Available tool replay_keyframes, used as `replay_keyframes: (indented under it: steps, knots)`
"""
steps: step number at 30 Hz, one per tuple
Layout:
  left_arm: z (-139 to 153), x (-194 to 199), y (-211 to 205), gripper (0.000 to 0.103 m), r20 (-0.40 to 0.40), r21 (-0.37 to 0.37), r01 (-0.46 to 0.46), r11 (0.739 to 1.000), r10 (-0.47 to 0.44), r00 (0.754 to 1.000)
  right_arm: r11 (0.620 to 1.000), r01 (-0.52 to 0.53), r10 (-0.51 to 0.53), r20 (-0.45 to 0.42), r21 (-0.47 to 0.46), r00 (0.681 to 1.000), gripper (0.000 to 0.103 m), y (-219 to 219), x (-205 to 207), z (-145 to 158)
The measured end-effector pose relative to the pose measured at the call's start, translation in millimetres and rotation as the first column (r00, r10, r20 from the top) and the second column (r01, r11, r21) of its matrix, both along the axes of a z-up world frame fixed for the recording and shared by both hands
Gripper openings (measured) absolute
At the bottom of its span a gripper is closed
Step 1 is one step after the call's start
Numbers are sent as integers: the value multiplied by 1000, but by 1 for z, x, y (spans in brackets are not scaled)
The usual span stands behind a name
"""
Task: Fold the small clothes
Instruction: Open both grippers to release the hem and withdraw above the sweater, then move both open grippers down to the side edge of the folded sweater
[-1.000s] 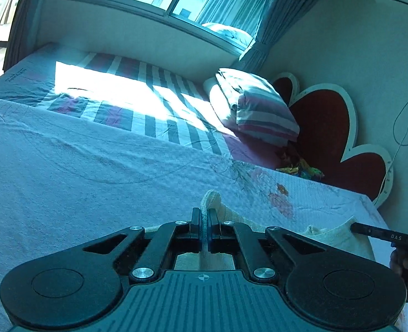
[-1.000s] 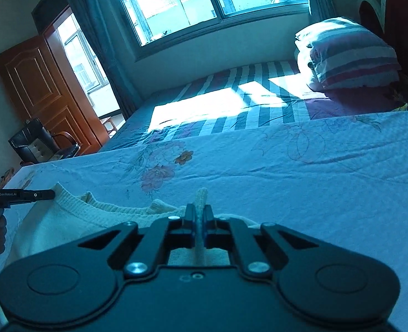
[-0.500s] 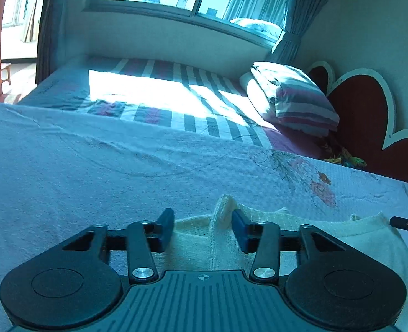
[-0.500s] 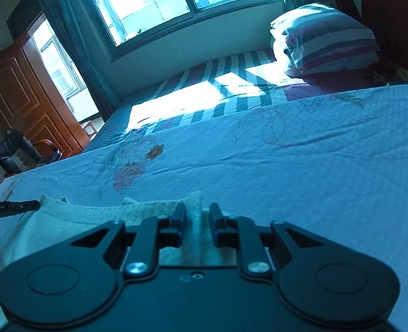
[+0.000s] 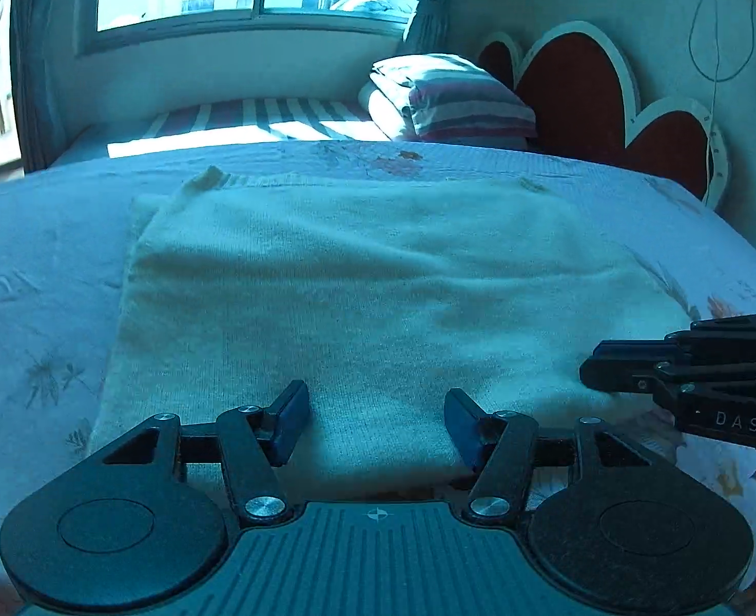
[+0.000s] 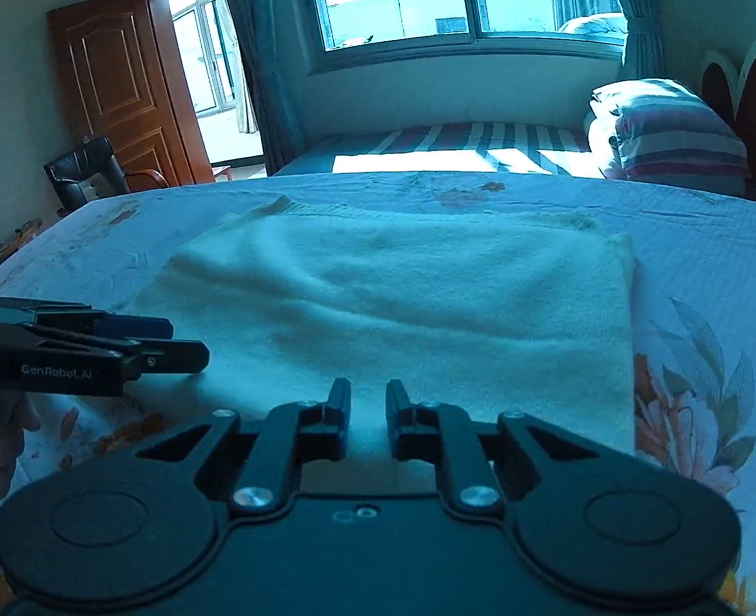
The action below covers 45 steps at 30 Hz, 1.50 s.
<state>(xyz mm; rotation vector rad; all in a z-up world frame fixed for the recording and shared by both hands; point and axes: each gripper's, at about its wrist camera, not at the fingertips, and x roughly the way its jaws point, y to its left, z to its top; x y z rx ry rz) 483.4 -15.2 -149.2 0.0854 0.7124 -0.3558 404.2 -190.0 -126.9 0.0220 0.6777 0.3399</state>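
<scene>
A cream knitted garment [image 5: 378, 297] lies folded flat in a rough rectangle on the floral bedspread; it also shows in the right wrist view [image 6: 408, 303]. My left gripper [image 5: 375, 423] is open and empty, raised over the garment's near edge. My right gripper [image 6: 367, 418] is open a little and empty, over the near edge too. Each gripper shows in the other's view: the right one [image 5: 590, 369] at the garment's right side, the left one [image 6: 193, 349] at its left side.
A striped pillow [image 5: 454, 100] and a red heart-shaped headboard [image 5: 578, 87] stand at the bed's far right. A striped sheet [image 6: 460, 141] lies under the window. A wooden door [image 6: 105, 82] and a black chair [image 6: 85, 169] are at the left.
Both grippers opened, let go of the garment's edge and pulled back and up. The garment now lies flat and folded on the bed.
</scene>
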Motion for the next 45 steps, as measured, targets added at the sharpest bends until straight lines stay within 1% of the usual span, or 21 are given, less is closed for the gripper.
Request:
replay_keyframes:
  steps: [1,3,5,8,10,12,13,14,17,21,23,24,26,28,31,35,36,37,41,43,45]
  knots:
    - [-1,-3,-3,59,26,55,19,998,-20,999,998,-11,9,-29,-58,1000,15,7,-1,-8]
    - [8,-7,4,60,4,22,-18,1000,18,1000,995,-1,3,19,-102,1000,15,7,-9,-10]
    - [18,-15,5,60,35,-13,-13,1000,13,999,993,33,-32,15,-115,999,19,4,-13,-2]
    - [17,-19,-4,60,20,-91,34,995,-33,999,1000,14,-13,59,-27,998,19,5,-19,15]
    - [7,-14,-9,60,-26,-124,19,992,-22,999,999,-28,30,51,-29,998,19,21,-19,11]
    - [-4,-17,-21,60,35,-39,23,999,-21,999,998,-36,36,8,-42,999,14,32,-13,-2]
    - [-2,-18,-23,60,36,-18,25,1000,-25,999,998,-25,26,23,-65,999,14,35,-13,-10]
    - [3,-16,-26,60,9,-16,7,1000,-7,1000,997,-26,28,29,-75,999,14,36,-17,-12]
    - [12,-18,-25,60,40,-50,27,998,-25,999,998,-11,13,27,-68,1000,15,33,-18,-2]
    - [10,-13,-12,60,21,-83,-40,996,42,999,999,-43,44,43,-25,998,18,33,-10,-3]
    - [9,-12,-11,60,25,-44,-60,997,61,998,994,-84,88,66,-66,994,20,47,-11,-3]
    - [3,-6,-11,60,-10,-23,-66,998,66,998,992,-98,103,69,-81,992,18,51,-11,-3]
    - [-3,-10,-16,62,41,59,-11,998,8,999,985,-100,106,35,-139,994,16,64,-6,-10]
    - [-4,-12,-9,65,39,43,-26,999,24,999,984,-95,103,45,-152,994,16,71,5,-22]
    - [-5,-15,14,65,49,32,-80,996,78,996,980,-78,89,52,-183,995,21,50,-20,-10]
    - [-6,-24,40,65,62,32,-102,994,100,993,988,26,-19,49,-152,999,20,-8,-39,-8]
    - [-6,-24,43,65,64,33,-101,994,99,993,992,42,-37,45,-121,998,17,-21,-44,-7]
    - [-6,-23,44,66,64,35,-98,995,96,993,987,98,-93,40,-124,995,17,-35,-49,-7]
    - [7,-20,29,66,60,33,-110,993,108,992,989,129,-130,-3,-68,992,17,-49,-48,-1]
    - [15,-22,14,66,81,-3,-69,998,69,994,989,132,-130,38,-69,991,22,-43,-49,10]
    - [13,-19,0,66,59,-36,-38,999,40,997,987,153,-149,74,-44,986,24,-39,-46,17]
